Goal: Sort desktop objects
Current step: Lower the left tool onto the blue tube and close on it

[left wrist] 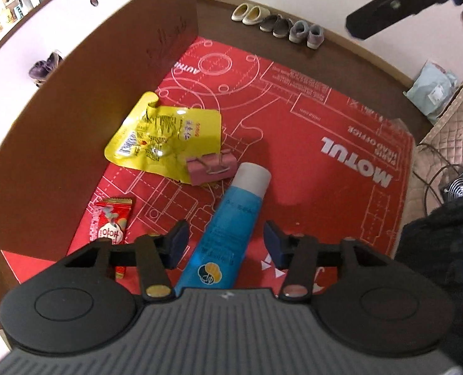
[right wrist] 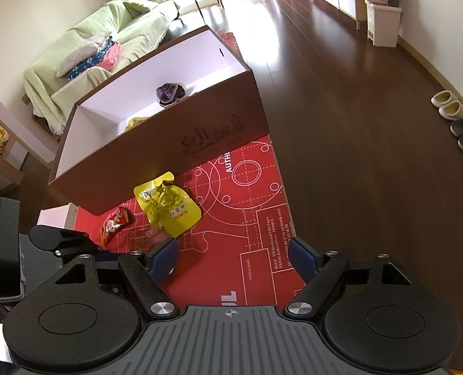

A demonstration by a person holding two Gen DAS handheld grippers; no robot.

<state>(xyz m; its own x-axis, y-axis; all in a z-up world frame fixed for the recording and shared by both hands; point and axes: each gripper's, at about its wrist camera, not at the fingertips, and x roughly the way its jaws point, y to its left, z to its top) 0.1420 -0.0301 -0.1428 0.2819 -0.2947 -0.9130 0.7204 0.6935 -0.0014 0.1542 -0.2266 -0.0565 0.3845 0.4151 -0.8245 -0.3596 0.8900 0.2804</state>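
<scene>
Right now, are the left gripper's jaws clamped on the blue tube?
No. The left gripper has its jaws spread wide, with the blue tube lying on the red mat between them, visibly untouched.

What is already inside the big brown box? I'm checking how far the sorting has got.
Inside the brown box, the right wrist view shows a purple-grey bundle and a sliver of something yellow. The near wall hides the rest of the floor.

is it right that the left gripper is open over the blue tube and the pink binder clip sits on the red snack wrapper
Not quite. The left gripper is open over the blue tube, but the pink binder clip sits at the edge of the yellow pouch, not on the red snack wrapper, which lies apart near the box wall. The left wrist view shows this.
</scene>
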